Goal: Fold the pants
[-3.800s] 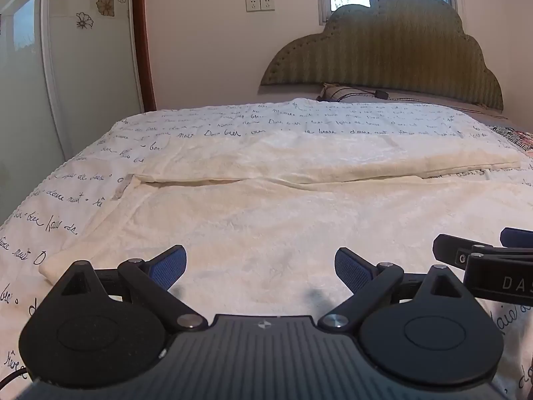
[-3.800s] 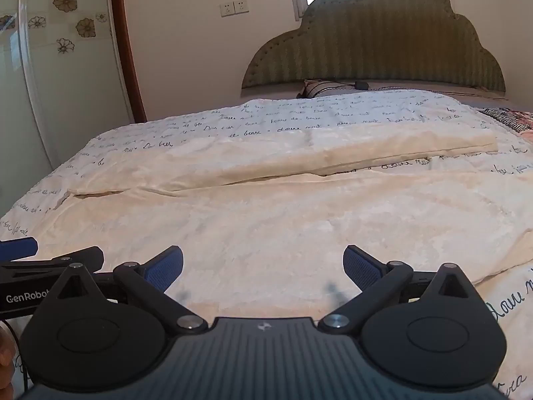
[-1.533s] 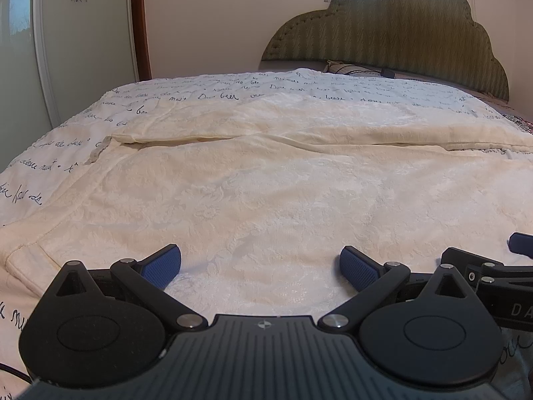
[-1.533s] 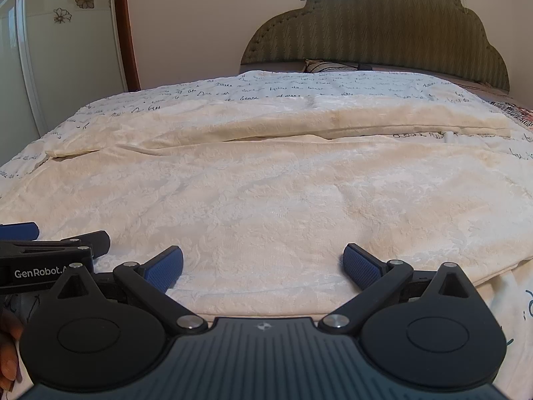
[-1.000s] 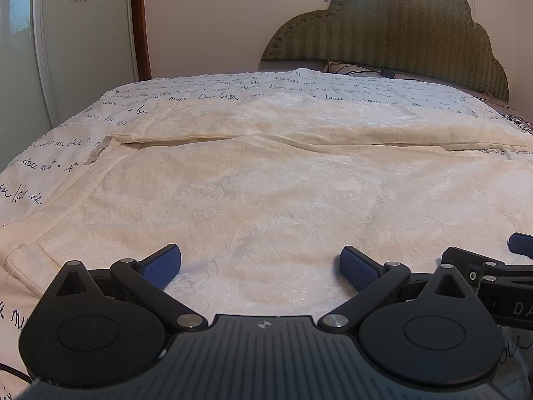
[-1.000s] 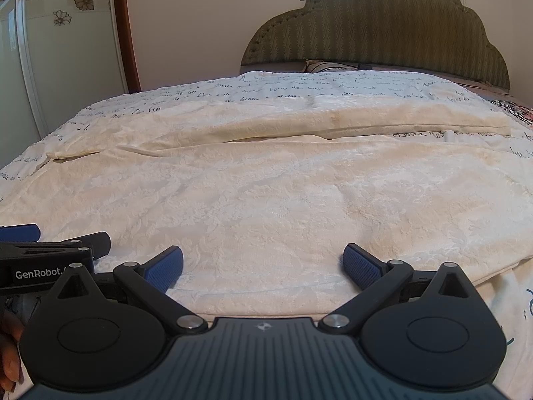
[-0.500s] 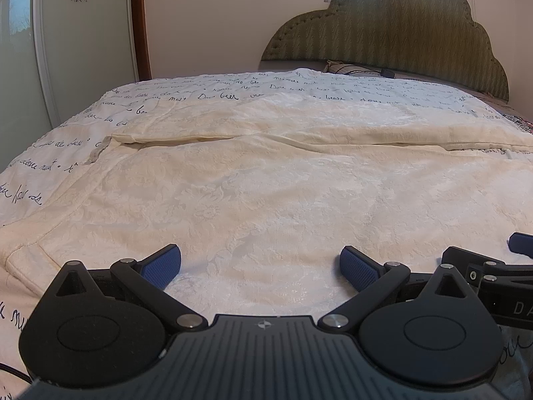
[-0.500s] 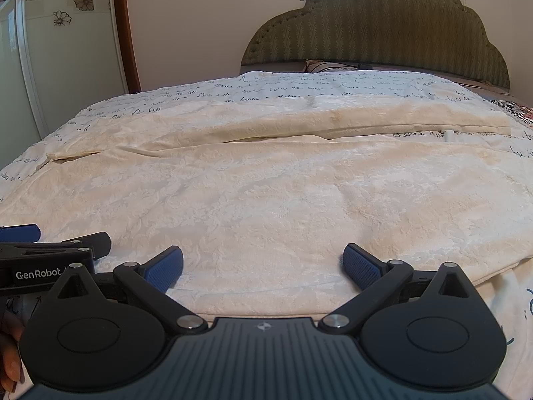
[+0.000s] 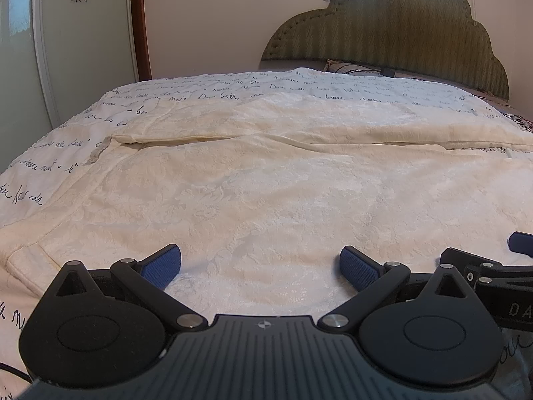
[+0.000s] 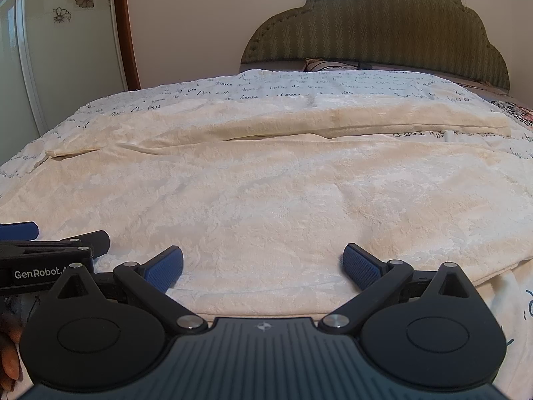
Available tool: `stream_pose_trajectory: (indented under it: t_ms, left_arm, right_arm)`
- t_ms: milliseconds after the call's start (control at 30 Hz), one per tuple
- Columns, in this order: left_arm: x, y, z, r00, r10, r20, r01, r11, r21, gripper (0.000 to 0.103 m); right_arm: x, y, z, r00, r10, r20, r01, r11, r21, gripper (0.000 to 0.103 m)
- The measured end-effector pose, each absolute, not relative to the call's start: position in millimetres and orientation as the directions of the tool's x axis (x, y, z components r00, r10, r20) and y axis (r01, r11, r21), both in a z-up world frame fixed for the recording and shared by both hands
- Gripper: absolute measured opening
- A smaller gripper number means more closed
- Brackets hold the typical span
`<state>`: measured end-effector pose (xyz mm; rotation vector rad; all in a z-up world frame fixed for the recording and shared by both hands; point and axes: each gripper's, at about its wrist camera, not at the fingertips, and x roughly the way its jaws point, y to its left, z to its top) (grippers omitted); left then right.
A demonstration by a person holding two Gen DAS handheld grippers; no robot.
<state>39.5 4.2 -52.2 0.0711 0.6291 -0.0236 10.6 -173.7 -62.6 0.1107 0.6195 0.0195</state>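
Cream textured pants (image 9: 283,193) lie spread flat across the bed, one leg near me and the other leg (image 9: 299,123) behind it. They also show in the right wrist view (image 10: 283,200). My left gripper (image 9: 260,266) is open and empty, low over the near edge of the near leg. My right gripper (image 10: 263,266) is open and empty, low over the same edge further right. The right gripper's side shows at the right edge of the left wrist view (image 9: 493,273). The left gripper's side shows at the left edge of the right wrist view (image 10: 50,253).
The bed has a white cover with black handwriting print (image 9: 213,90) and a green scalloped headboard (image 9: 399,33). A pillow (image 10: 329,64) lies at the head. A wardrobe with flower decals (image 9: 66,50) stands to the left. A window is above the headboard.
Since 3.8 s ago both grippers have dropped lower and closer to the near edge of the pants. Over the last second nothing has visibly moved.
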Motion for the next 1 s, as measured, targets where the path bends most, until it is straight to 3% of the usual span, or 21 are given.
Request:
stream_pose_trajectory:
  t_ms: [333,500,633,767,867,1000]
  left_arm:
    - [39,5,-52,0.808,-0.003,-0.589,0.045,0.997,0.056,0.103]
    - [37,7,-47,0.811,-0.022,-0.584,0.053,0.998,0.036,0.103]
    - [36,18,-33,0.811,-0.06,-0.583,0.085,0.996,0.016,0.103]
    - [42,36,-15,0.842,-0.042,-0.538,0.086,0.995,0.057,0.103]
    - [48,53,-3,0.864,-0.008,-0.503,0.059,0.995,0.086,0.103]
    - [62,79,6,0.869,0.026,-0.494,0.0,0.999,0.053,0.103]
  right_arm:
    - [11,-177,-59,0.812,0.084,-0.577,-0.007,0.991,0.135,0.103]
    - [9,-198,-32,0.857,0.253,-0.449,-0.11,0.941,0.32,0.103]
    - [39,-193,6,0.868,0.347,-0.355,-0.282,0.933,0.221,0.103]
    - [105,-164,27,0.782,0.446,-0.434,-0.46,0.884,0.081,0.103]
    - [161,-148,36,0.788,0.442,-0.427,-0.49,0.872,-0.002,0.103]
    - [257,-133,30,0.691,0.466,-0.553,-0.516,0.853,0.073,0.103]
